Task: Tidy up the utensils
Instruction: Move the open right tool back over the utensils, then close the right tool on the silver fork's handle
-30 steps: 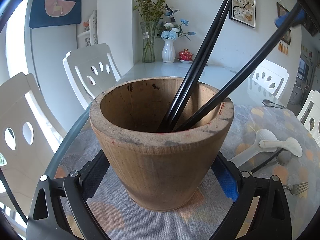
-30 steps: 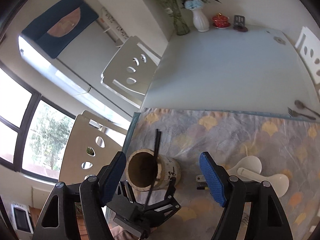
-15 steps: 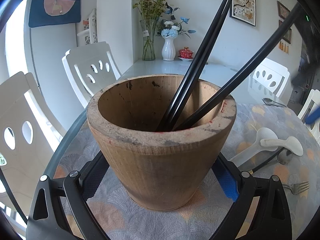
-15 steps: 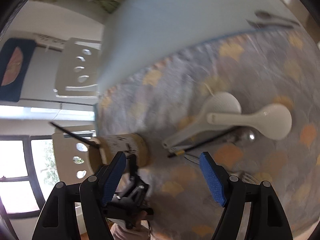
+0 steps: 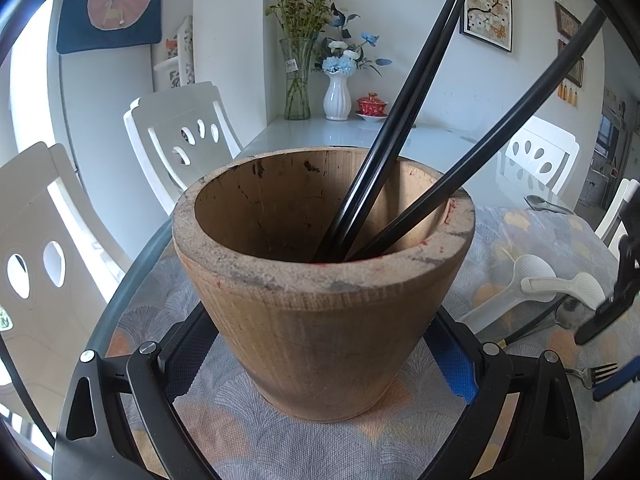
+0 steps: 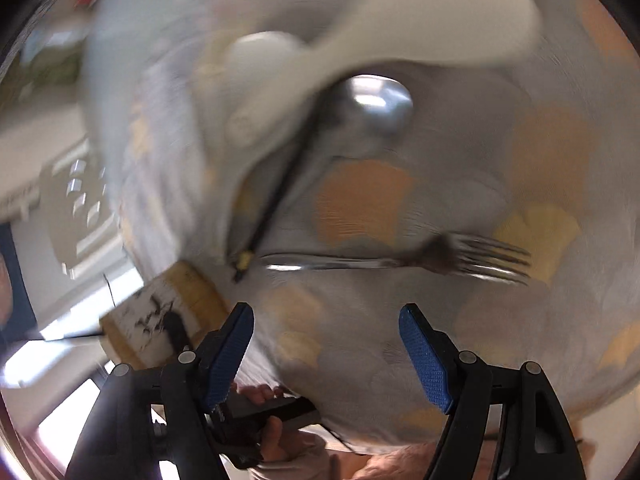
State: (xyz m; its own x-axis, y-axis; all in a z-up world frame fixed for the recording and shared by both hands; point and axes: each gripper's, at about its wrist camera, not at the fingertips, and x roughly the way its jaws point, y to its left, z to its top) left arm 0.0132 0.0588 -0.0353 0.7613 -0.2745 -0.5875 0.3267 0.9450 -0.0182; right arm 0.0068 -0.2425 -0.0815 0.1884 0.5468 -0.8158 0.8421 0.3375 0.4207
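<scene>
The step in hand looks like reaching for the next loose utensil while the wooden cup is kept steady. The left gripper straddles the cup's base near the bottom of the left wrist view, one blue pad close against its right side; the cup hides the pad faces, so whether they press or merely bracket it I cannot tell. Three black chopsticks already lean inside, running toward the upper right.

In the right wrist view the right gripper has its blue pads spread wide with nothing between them — only patterned tablecloth shows in the gap. The frame is smeared, so fine alignment is a guess. The fork lies crosswise just above the fingertips, at centre frame, tines to the right and handle to the left. Near its handle end is the yellow-tipped end of a black stick, which slants up toward a metal spoon. Two white rice paddles cross in the upper part of the frame.

To do this well, slow down before contact and pick one target. The fork is nearest and lies roughly along the line between the pads, so they probably need turning to come down either side of its thin handle rather than at its ends. It lies flat on soft cloth, so the tips should press down to the cloth before closing — and stay clear of the stick's end.
</scene>
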